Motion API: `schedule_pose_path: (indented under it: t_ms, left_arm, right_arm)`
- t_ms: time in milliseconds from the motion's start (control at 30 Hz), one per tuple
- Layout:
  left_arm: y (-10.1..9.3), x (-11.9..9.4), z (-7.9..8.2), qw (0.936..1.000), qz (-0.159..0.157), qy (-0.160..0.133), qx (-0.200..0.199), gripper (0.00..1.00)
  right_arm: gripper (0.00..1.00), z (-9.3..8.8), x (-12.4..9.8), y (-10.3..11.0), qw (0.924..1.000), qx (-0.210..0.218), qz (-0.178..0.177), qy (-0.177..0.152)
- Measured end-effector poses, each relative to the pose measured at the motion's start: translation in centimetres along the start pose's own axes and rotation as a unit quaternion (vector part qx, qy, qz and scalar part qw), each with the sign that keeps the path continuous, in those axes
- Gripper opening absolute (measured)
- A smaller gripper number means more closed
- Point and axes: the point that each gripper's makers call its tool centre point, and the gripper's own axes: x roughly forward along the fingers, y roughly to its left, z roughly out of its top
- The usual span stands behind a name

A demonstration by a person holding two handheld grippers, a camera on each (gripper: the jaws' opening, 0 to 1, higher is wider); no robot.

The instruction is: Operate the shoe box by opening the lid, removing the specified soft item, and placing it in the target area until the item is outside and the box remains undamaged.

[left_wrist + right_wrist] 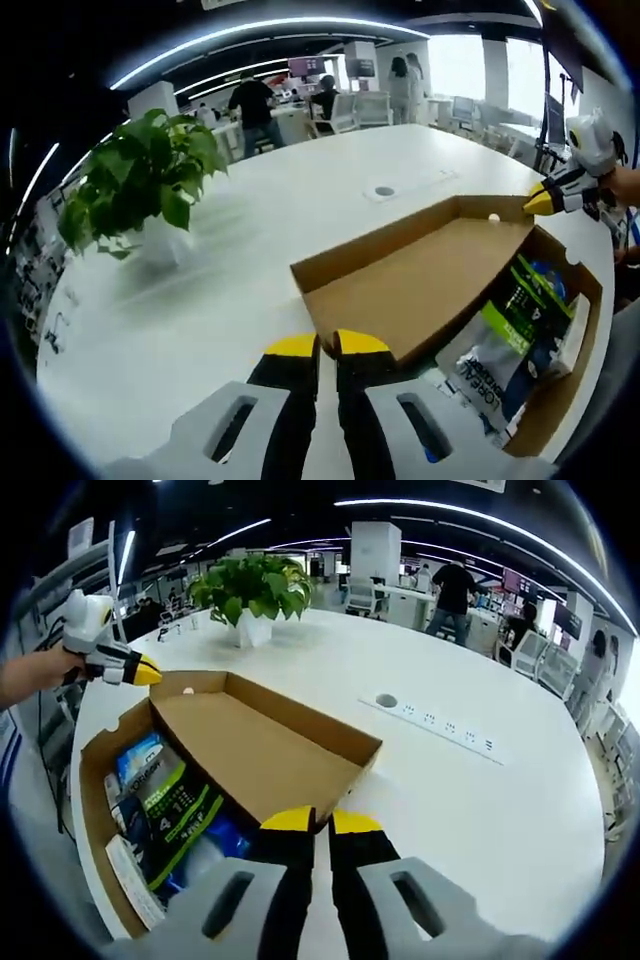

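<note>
A brown cardboard shoe box (572,398) (96,780) lies on the white table with its lid (420,280) (250,750) swung up. Inside lies a soft packet (510,320) (170,800) printed in green, black and blue. My left gripper (325,345) is shut on one end of the lid's free edge. It also comes into the right gripper view (140,670), held by a hand at the lid's far corner. My right gripper (322,822) is shut on the opposite end of that edge, and shows in the left gripper view (545,200).
A potted green plant (140,180) (255,590) stands on the round white table (200,300) (480,810) beyond the box. A socket strip (400,185) (440,730) is set into the tabletop. People (255,100) (455,585) and desks are far behind.
</note>
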Motion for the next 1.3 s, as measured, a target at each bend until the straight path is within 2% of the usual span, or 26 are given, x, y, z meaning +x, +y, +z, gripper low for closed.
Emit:
schedule_pose_path:
  t_ms: [167, 267, 567, 967, 1167, 1300]
  left_arm:
    - [-0.1, -0.4, -0.1, 0.9999, -0.002, -0.001, -0.016, 0.03]
    - [-0.2, -0.7, -0.3, 0.9999, -0.002, 0.002, -0.012, 0.03]
    - [-0.8, -2.4, -0.3, 0.9993, -0.003, -0.009, -0.036, 0.13]
    - [-2.3, -4.5, -1.2, 0.9977, -0.01, -0.019, -0.064, 0.23]
    - [-3.7, -5.4, -2.2, 0.9985, -0.026, -0.014, -0.046, 0.32]
    - [-4.5, -5.9, -2.6, 0.9987, -0.038, -0.011, -0.032, 0.35]
  right_arm:
    - [0.05, -0.1, -0.1, 0.2, 1.0, 0.001, 0.005, 0.001]
    - [0.07, -0.2, -0.3, 0.1, 0.9999, 0.01, 0.007, 0.001]
    - [0.15, 0.4, -1.8, 0.6, 0.999, 0.039, 0.014, -0.017]
    - [0.18, -0.1, -4.0, 2.5, 0.9989, 0.032, 0.025, -0.023]
    - [0.18, -0.4, -4.6, 4.0, 0.9988, 0.024, 0.038, -0.02]
    - [0.19, -0.9, -4.5, 5.2, 0.9982, 0.019, 0.057, -0.008]
